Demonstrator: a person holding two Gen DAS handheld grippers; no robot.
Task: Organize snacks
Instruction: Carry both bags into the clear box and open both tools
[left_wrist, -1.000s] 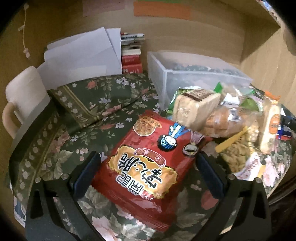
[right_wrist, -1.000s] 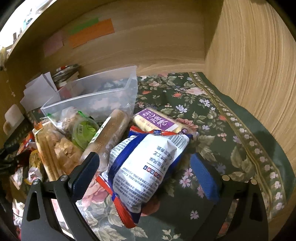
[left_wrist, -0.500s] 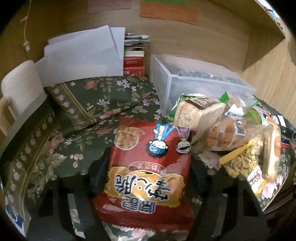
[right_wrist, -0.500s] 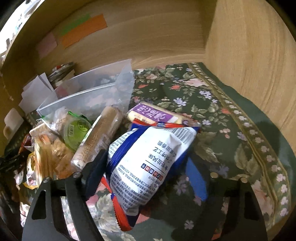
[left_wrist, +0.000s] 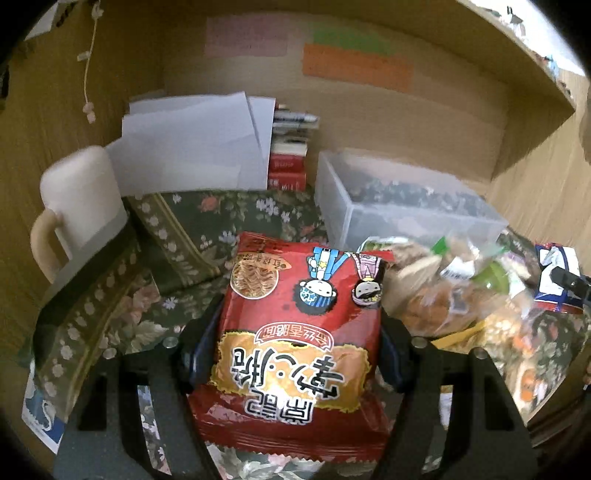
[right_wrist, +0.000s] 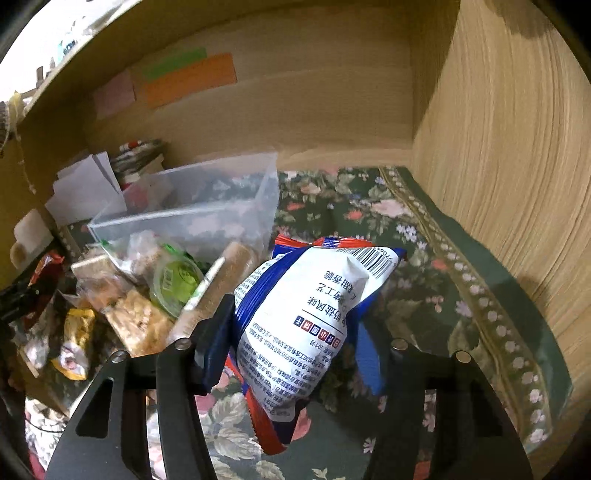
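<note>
My left gripper (left_wrist: 291, 354) is shut on a red snack bag (left_wrist: 295, 332) with cartoon figures and holds it lifted above the floral cloth. My right gripper (right_wrist: 295, 350) is shut on a white and blue snack bag (right_wrist: 306, 314) and holds it raised and tilted. A clear plastic bin (left_wrist: 402, 210) stands behind the pile of snacks (left_wrist: 454, 291); it also shows in the right wrist view (right_wrist: 207, 218), with the pile (right_wrist: 155, 291) in front of it. The right-hand bag shows at the far right of the left wrist view (left_wrist: 554, 277).
White papers (left_wrist: 192, 147) and stacked books (left_wrist: 290, 155) lean at the back wall. A cream mug (left_wrist: 77, 203) stands at the left. Wooden walls (right_wrist: 517, 166) close in the right side and back. The green floral cloth (right_wrist: 424, 258) covers the desk.
Both grippers closed on their bags and lifted them off the cloth. The red bag now stands upright in the left gripper; the white and blue bag rose and tilted.
</note>
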